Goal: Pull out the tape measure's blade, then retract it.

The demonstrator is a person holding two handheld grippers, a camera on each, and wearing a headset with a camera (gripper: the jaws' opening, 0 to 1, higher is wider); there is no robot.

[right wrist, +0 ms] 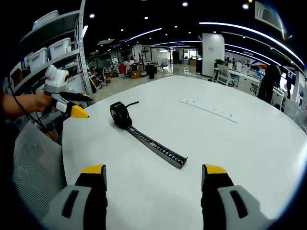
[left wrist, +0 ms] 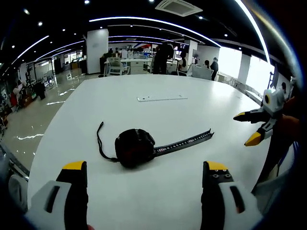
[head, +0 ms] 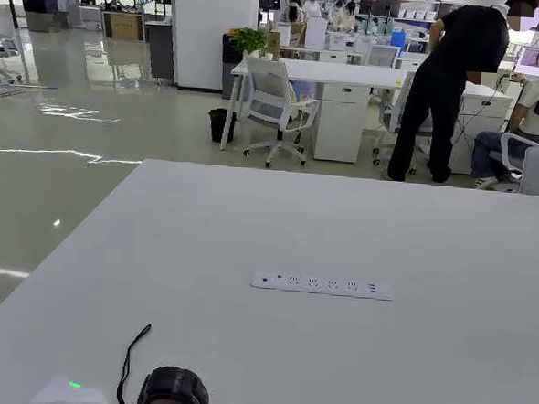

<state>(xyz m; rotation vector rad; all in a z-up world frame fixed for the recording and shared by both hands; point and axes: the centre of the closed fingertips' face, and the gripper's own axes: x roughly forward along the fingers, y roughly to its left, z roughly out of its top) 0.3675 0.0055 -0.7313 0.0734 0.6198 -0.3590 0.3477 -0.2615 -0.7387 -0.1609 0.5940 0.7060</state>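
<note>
Tape measure is lying on the worktop ahead of both finger pairs, blade extended; left gripper and right gripper fingers are gaping, empty; I am judging it best to pin the case and ease the blade back slowly.

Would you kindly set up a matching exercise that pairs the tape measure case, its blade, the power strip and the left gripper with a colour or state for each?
Column one:
1. tape measure case
2. blade
3. power strip
4. left gripper

Column two:
A. white, long, with a row of sockets
B. jaws wide apart, holding nothing
C. black and round
D. drawn out, lying flat

Pairs: 1-C, 2-D, 3-A, 4-B
</note>
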